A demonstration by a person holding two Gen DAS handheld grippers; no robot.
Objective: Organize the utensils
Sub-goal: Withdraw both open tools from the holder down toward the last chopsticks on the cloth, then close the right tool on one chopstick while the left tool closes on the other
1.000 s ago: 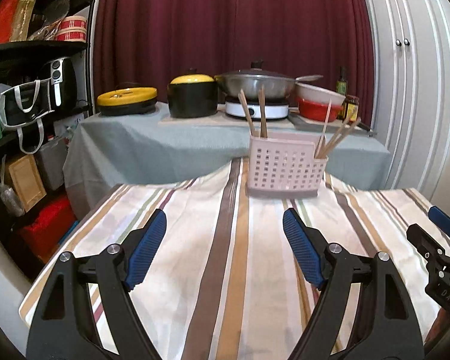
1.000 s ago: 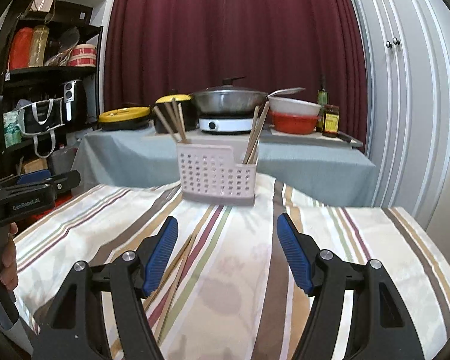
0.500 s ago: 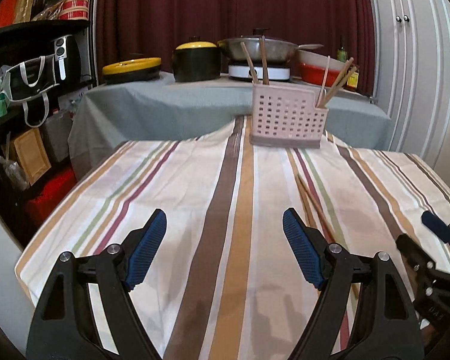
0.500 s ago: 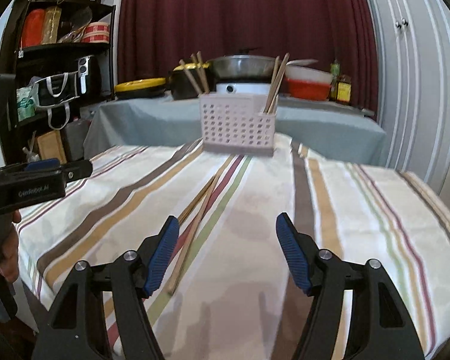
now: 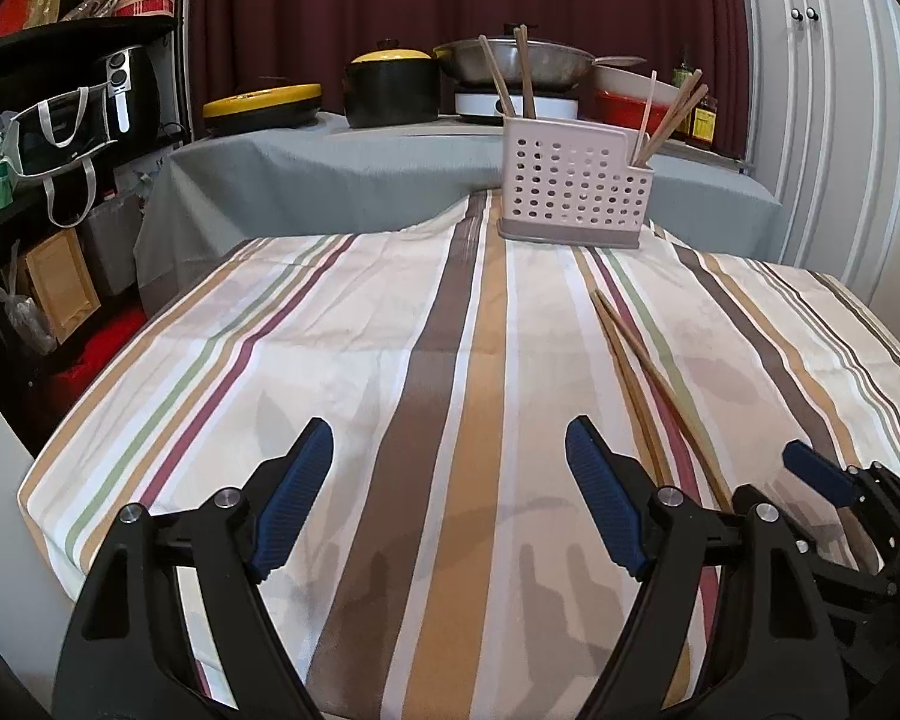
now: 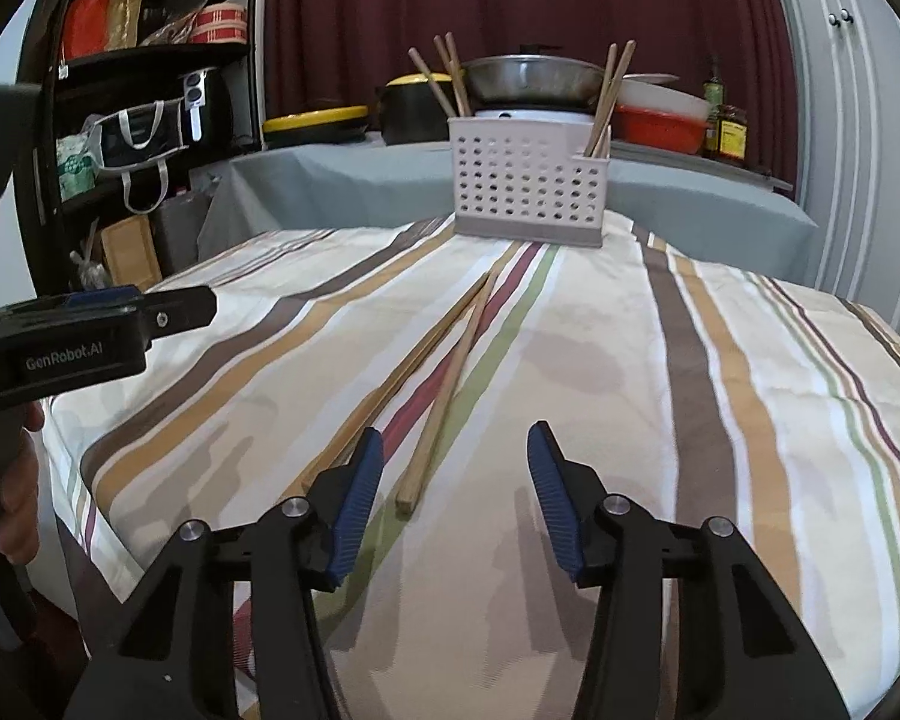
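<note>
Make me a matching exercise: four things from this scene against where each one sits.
Things:
1. pale pink perforated plastic utensil holder
2. loose pair of wooden chopsticks
3. black pot with yellow lid
4. right claw

Places:
A. flat on the striped tablecloth
B. far edge of the striped cloth
C. grey-covered back table
D. open above the chopsticks' near ends

Pairs: 1-B, 2-A, 3-C, 4-D
</note>
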